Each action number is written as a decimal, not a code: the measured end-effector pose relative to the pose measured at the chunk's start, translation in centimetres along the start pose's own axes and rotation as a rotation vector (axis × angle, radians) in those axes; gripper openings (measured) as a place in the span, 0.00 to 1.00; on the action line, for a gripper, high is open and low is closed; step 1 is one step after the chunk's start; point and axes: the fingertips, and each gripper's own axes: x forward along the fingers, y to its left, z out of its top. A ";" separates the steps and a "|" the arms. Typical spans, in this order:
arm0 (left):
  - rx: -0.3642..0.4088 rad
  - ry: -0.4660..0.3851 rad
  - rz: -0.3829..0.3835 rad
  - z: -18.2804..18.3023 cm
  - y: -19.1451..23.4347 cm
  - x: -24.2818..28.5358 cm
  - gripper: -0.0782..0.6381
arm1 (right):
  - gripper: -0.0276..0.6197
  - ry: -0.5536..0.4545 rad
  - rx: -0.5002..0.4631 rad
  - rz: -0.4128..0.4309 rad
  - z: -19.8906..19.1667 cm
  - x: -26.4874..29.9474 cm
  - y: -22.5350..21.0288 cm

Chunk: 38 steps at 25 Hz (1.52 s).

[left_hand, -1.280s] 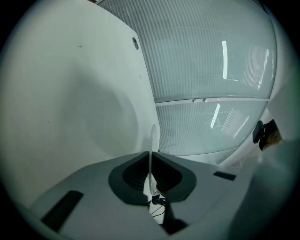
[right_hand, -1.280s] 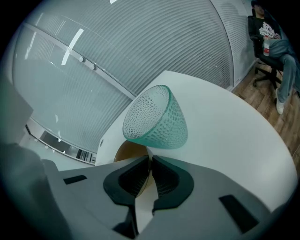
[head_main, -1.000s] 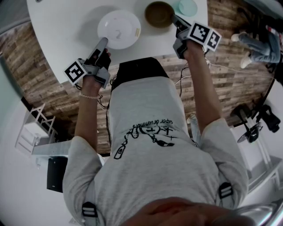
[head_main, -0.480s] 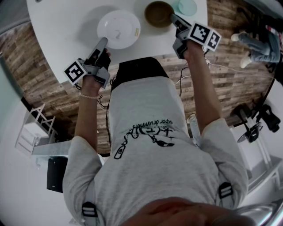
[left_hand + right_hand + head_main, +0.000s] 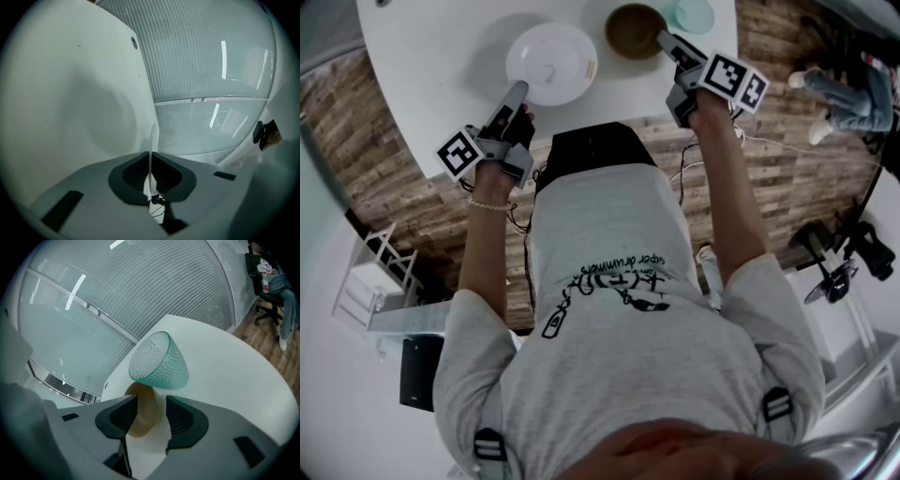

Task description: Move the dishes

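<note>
A white plate (image 5: 551, 61) lies on the white table (image 5: 431, 66), and my left gripper (image 5: 520, 86) is shut on its near rim. In the left gripper view the plate's thin edge (image 5: 151, 145) stands pinched between the dark pads of the left gripper (image 5: 151, 176). A brown bowl (image 5: 636, 30) sits beside a teal cup (image 5: 696, 14). My right gripper (image 5: 663, 39) is at the bowl's right rim. Its jaws have just been opening. In the right gripper view the bowl's rim (image 5: 143, 411) stands loosely between the pads of the right gripper (image 5: 152, 416), and the teal cup (image 5: 159, 361) is just beyond.
The table's curved near edge (image 5: 609, 120) runs just in front of the person's body. A seated person's legs (image 5: 848, 94) and an office chair (image 5: 262, 310) are off to the right on the wooden floor. A ribbed glass wall (image 5: 140, 291) stands behind the table.
The right gripper's jaws have parted around the brown bowl's rim. The left gripper and the plate have not moved.
</note>
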 end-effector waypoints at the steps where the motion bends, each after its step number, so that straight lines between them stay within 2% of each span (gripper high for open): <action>1: 0.000 0.000 -0.003 0.0 -0.1 0.0 0.13 | 0.34 -0.004 0.001 0.000 0.0 -0.1 0.0; 15: 0.009 0.005 -0.028 0.1 -1.2 0.2 0.13 | 0.34 -0.060 0.004 -0.011 -1.0 -3.9 1.8; 28: 0.012 0.009 -0.068 0.0 -3.7 -0.1 0.13 | 0.34 -0.012 0.057 0.247 -7.1 -4.0 10.6; 38: -0.004 0.014 -0.088 -0.5 -4.3 -0.3 0.13 | 0.31 0.017 0.101 0.366 -9.9 -1.9 13.0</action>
